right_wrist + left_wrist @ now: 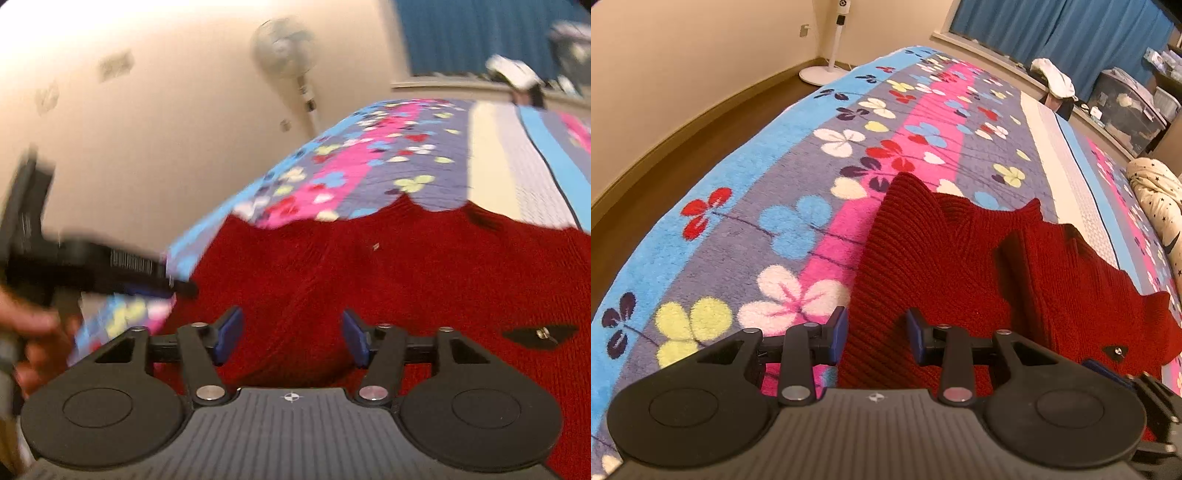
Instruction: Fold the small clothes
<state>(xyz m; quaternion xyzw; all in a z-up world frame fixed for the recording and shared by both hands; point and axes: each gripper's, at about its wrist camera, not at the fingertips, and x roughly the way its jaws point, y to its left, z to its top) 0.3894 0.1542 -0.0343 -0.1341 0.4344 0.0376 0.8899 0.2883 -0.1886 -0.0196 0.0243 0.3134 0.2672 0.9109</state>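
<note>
A red ribbed knit sweater [960, 266] lies spread on the bed's fleecy flowered blanket [775, 206]. Above its near hem, the left gripper [877, 338] and right gripper [291, 338] both stand parted, seemingly clamping nothing; the right view is blurred.

A home bedroom: a bed under a flowered fleece blanket [798, 192], blue curtains [1067, 33] at the window, a white pedestal fan [286, 51] (blurred) by the cream wall, wooden floor [665, 147].
</note>
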